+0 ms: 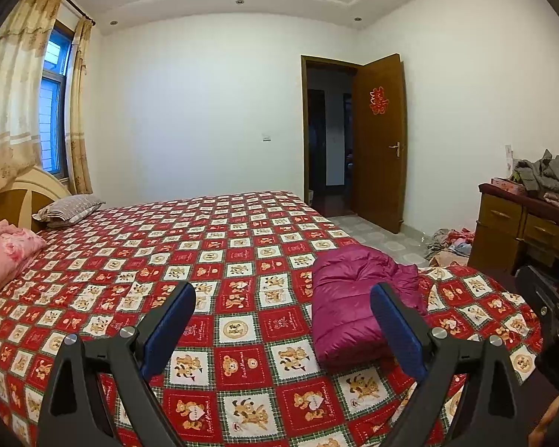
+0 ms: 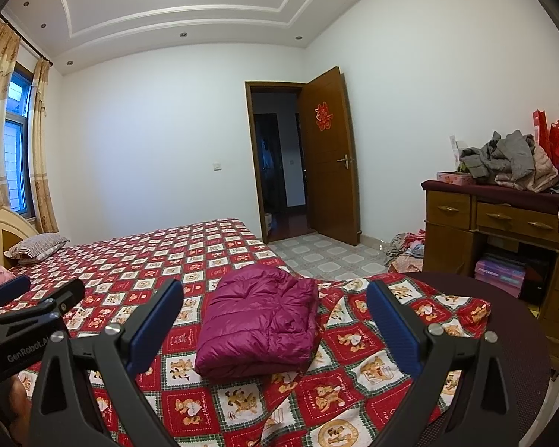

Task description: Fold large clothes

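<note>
A magenta puffy jacket (image 1: pixel 354 298) lies folded into a thick bundle on the bed's red patchwork sheet (image 1: pixel 220 246), near the foot-side edge. My left gripper (image 1: pixel 283 290) hovers open above the sheet, and its right finger overlaps the jacket's near side in the picture. In the right wrist view the same jacket (image 2: pixel 257 320) sits straight ahead between the spread fingers of my open right gripper (image 2: pixel 275 287), which holds nothing. Each gripper shows at the other view's edge: the right gripper (image 1: pixel 551 298) and the left gripper (image 2: pixel 29 298).
A striped pillow (image 1: pixel 69 206) and a pink quilt (image 1: pixel 3 257) lie at the headboard end. The wooden dresser (image 2: pixel 495 223) on the right carries a heap of clothes (image 2: pixel 510 164). More clothes (image 2: pixel 406 247) lie on the floor. The door (image 2: pixel 329 171) stands open. A dark round seat (image 2: pixel 510 335) adjoins the bed corner.
</note>
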The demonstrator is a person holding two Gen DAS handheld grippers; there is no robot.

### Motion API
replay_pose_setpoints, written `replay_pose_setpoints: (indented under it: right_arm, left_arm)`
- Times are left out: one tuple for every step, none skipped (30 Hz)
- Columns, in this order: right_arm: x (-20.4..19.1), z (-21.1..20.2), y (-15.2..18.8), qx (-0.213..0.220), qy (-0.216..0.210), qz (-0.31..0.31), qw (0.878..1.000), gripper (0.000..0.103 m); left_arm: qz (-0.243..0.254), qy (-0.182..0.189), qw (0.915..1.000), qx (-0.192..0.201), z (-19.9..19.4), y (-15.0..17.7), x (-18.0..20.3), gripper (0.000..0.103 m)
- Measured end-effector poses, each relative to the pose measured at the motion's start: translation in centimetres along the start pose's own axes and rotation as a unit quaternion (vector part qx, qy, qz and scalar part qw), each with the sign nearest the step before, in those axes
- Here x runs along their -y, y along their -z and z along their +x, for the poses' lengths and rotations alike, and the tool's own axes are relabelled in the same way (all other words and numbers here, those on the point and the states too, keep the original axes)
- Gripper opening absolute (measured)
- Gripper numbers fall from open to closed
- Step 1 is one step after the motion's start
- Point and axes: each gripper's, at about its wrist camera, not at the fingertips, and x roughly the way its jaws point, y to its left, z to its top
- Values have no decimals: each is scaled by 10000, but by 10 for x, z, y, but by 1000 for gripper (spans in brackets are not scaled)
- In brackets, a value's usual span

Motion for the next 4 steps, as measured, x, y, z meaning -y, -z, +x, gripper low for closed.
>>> replay_pose_setpoints:
  right_arm:
    - [0, 0, 0, -3, -3, 5, 10000, 100]
    - [0, 1, 0, -7, -2, 5, 10000, 100]
    - [0, 1, 1, -20, 10, 11, 10000, 101]
    - [1, 2, 1, -34, 18, 23, 10000, 101]
  left_arm:
    - [-4, -4, 10000, -2, 1, 0, -1, 95]
    - [0, 0, 10000, -19, 1, 0, -1, 95]
    - [-1, 3, 10000, -43, 2, 0, -2, 95]
    - [-10, 1, 10000, -73, 4, -1, -3, 95]
